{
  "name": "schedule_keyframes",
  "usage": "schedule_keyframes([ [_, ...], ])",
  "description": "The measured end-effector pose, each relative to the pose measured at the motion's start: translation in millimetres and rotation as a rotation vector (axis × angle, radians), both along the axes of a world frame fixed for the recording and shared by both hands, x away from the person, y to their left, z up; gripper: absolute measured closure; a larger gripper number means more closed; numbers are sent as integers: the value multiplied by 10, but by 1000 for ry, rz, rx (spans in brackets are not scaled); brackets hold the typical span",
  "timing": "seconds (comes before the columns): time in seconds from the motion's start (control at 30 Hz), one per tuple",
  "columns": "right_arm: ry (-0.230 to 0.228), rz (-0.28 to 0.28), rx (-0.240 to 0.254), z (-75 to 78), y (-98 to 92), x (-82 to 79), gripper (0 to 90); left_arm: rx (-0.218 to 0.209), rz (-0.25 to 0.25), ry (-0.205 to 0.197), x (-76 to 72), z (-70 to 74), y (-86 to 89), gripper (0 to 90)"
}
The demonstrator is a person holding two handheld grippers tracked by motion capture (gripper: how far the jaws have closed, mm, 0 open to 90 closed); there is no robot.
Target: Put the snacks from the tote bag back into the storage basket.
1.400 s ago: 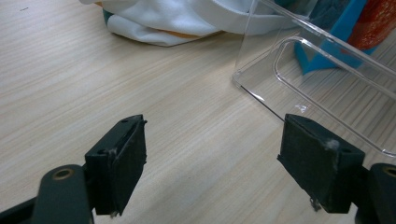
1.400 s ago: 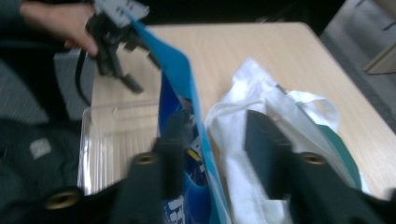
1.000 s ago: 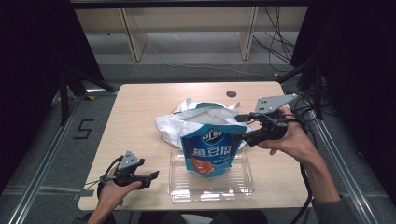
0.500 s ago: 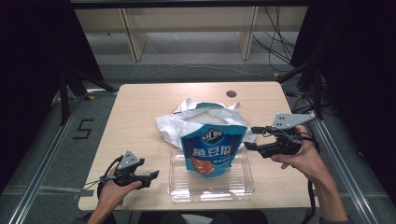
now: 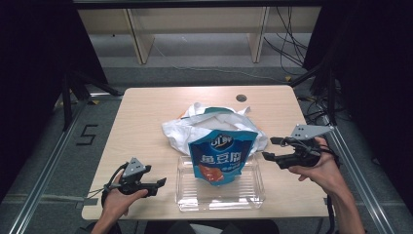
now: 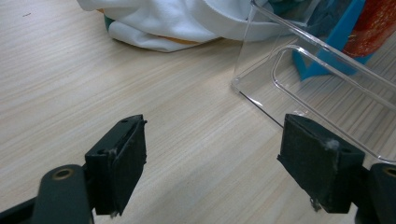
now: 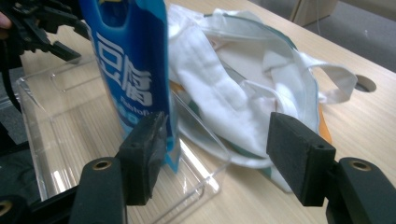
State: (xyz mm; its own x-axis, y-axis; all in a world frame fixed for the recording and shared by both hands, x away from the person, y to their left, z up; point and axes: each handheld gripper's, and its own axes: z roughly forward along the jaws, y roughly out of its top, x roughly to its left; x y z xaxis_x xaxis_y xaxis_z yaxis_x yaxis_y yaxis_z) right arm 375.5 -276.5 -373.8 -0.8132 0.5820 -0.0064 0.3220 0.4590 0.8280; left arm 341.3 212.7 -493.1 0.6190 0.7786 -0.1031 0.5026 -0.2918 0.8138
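Observation:
A blue snack bag (image 5: 221,156) with white lettering stands upright in a clear plastic tray (image 5: 253,195), leaning against the tray's far wall. Behind it lies a crumpled white cloth bag (image 5: 204,124). My right gripper (image 5: 271,149) hovers open just right of the tray, its jaws apart with nothing between them; in the right gripper view the snack bag (image 7: 130,70) sits past its left jaw. My left gripper (image 5: 159,186) rests open at the table's front left, pointing at the tray's corner (image 6: 243,86).
A round cable hole (image 5: 241,97) sits near the wooden table's (image 5: 146,112) far edge. Bare tabletop lies left of the cloth bag. Cables and wooden shelf legs are on the floor beyond the table.
My right gripper has let go of the snack bag, opened, and drawn back to the right and down. The bag now stands alone in the tray. The left gripper has stayed put.

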Motion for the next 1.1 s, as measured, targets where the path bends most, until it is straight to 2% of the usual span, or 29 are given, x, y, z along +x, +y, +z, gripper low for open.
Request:
schedule_keyframes([
  [0.03, -8, -2, -2, -14, -9, 18, 380, 4, 2, -1, -2, 3, 3, 220],
  [0.07, 10, -1, -3, -18, -8, 12, 380, 13, -8, -12, 4, 7, 14, 220],
  [0.1, -1, 18, -11, -25, -18, 34, 380, 28, -11, -13, 5, 12, 26, 220],
  [0.17, -13, 11, -29, -29, -25, 37, 380, 14, -3, -16, 2, 7, 14, 220],
  [0.23, 9, -4, -15, -50, -10, 17, 380, 18, -3, -20, -1, 7, 5, 220],
  [0.27, 1, 4, -30, -51, -22, 24, 379, 47, -20, -26, 1, 13, 23, 220],
  [0.33, -14, 19, -32, -72, -26, 30, 376, 57, -27, -16, 1, 22, 31, 220],
  [0.37, 22, 4, -27, -77, -25, 4, 373, 49, -20, -17, -1, 18, 29, 220],
  [0.4, -3, 31, -39, -87, -42, 33, 370, 26, -4, -17, -3, 10, 13, 220],
  [0.43, 18, -6, -33, -105, -38, 8, 363, 25, -1, -27, -2, 6, 8, 220],
  [0.47, 26, -3, -42, -120, -41, 1, 361, 51, -21, -24, 2, 18, 25, 220],
  [0.5, 19, 1, -51, -138, -50, 3, 360, 23, -12, -17, -4, 15, 1, 220],
  [0.57, 49, -6, -53, -173, -50, -26, 357, 36, -15, -19, -13, 17, 4, 220],
  [0.63, 28, -12, -62, -195, -69, -18, 353, 32, -16, -22, -7, 13, 10, 220],
  [0.7, 31, -14, -72, -204, -81, -28, 351, 18, -12, -19, -6, 9, 4, 220],
  [0.83, 54, -43, -59, -217, -93, -79, 344, 29, -18, -24, -8, 13, 4, 220],
  [0.9, 45, -39, -62, -229, -108, -88, 340, 32, -20, -16, -11, 15, 2, 220],
  [0.97, 59, -64, -64, -247, -109, -129, 335, 37, -18, -17, -15, 14, 5, 220],
  [1.0, 43, -57, -72, -258, -125, -127, 332, 38, -21, -16, -14, 15, 12, 220],
  [1.03, 51, -70, -70, -272, -120, -151, 330, 36, -20, -18, -13, 14, 16, 220],
  [1.07, 46, -47, -76, -285, -132, -140, 329, 34, -15, -18, -15, 14, 17, 220],
  [1.1, 42, -61, -78, -291, -137, -161, 329, 71, -35, -16, -11, 28, 46, 220],
])
